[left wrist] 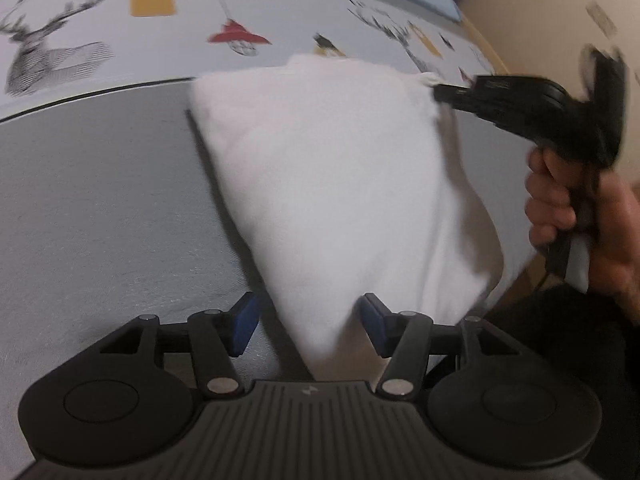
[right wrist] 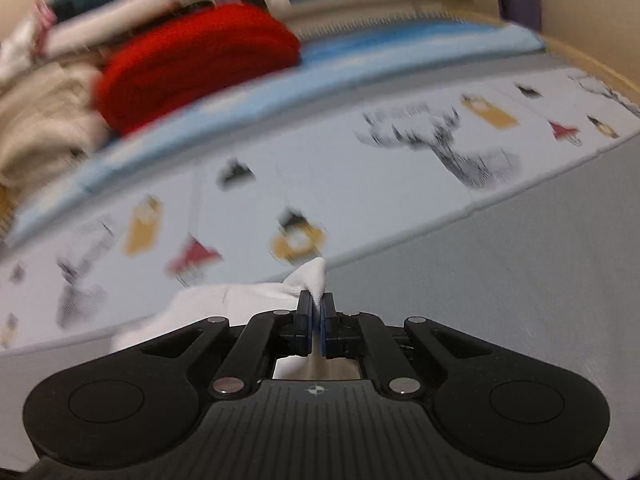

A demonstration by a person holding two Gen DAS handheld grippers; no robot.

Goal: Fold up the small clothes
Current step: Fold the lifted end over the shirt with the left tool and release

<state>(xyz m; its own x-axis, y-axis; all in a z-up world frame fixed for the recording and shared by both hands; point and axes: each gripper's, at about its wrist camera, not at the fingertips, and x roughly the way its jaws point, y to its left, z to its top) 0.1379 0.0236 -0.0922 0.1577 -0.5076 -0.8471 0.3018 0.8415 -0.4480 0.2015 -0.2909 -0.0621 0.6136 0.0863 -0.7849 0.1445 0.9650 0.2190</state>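
Note:
A small white garment (left wrist: 340, 184) hangs lifted above the grey bed cover (left wrist: 100, 200). My right gripper (left wrist: 438, 92) is shut on the garment's upper right corner; the right wrist view shows its jaws (right wrist: 316, 312) closed on a white fabric tip (right wrist: 312, 276). My left gripper (left wrist: 308, 320) is open, its blue pads (left wrist: 246, 320) standing on either side of the garment's lower point, which hangs between them without being pinched.
A printed sheet with deer and lamp pictures (left wrist: 120, 32) covers the far part of the bed. A pile of clothes with a red garment (right wrist: 192, 60) and a beige one (right wrist: 40, 128) lies beyond it. A hand (left wrist: 568, 208) holds the right gripper.

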